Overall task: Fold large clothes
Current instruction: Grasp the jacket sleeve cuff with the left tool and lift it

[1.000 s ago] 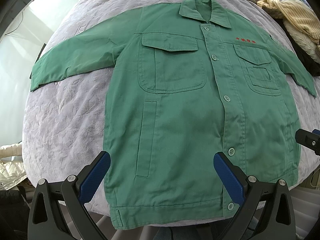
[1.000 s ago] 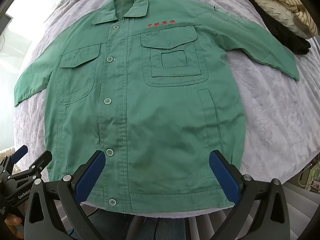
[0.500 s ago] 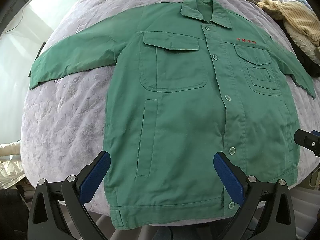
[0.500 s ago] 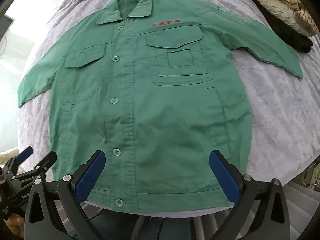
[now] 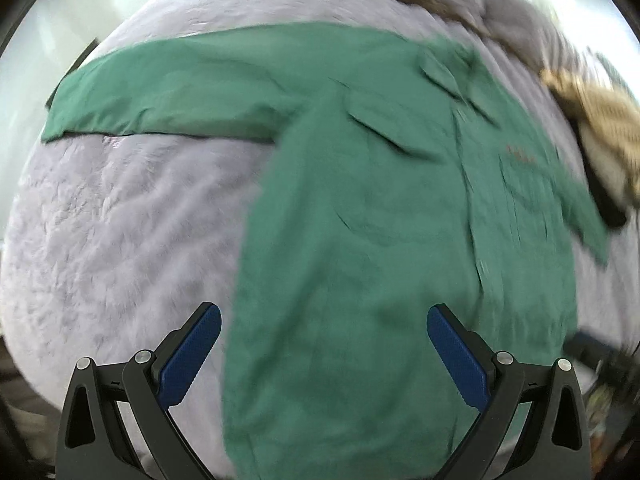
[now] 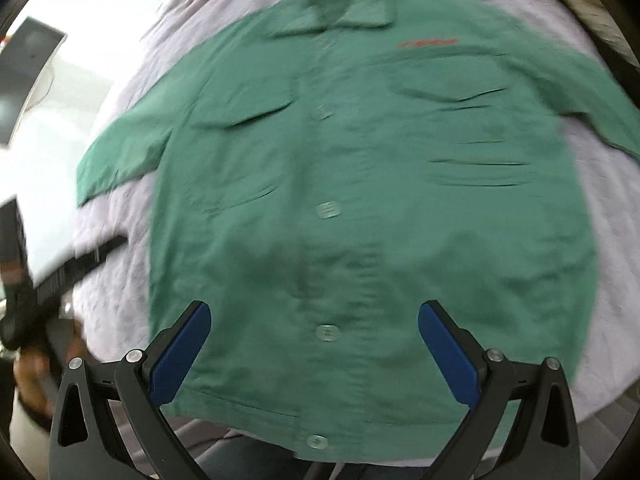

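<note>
A green work jacket (image 5: 360,220) lies flat and buttoned, front up, on a pale lilac bed cover (image 5: 120,240), sleeves spread to both sides. It fills the right wrist view (image 6: 360,200) too, with red lettering on the chest (image 6: 426,43). My left gripper (image 5: 324,350) is open and empty, above the jacket's lower left side. My right gripper (image 6: 314,346) is open and empty, above the button row near the hem. Both views are blurred by motion. The left gripper also shows at the left edge of the right wrist view (image 6: 60,276).
A pile of other clothes, yellow striped and dark (image 5: 600,128), lies at the far right of the bed. The bed's front edge (image 6: 240,432) is just under the jacket's hem. A dark screen (image 6: 28,72) stands at the far left.
Both grippers have swung to the left. The left view now centres on the jacket's left side and sleeve. The right view now centres on the button row. The jacket has not moved.
</note>
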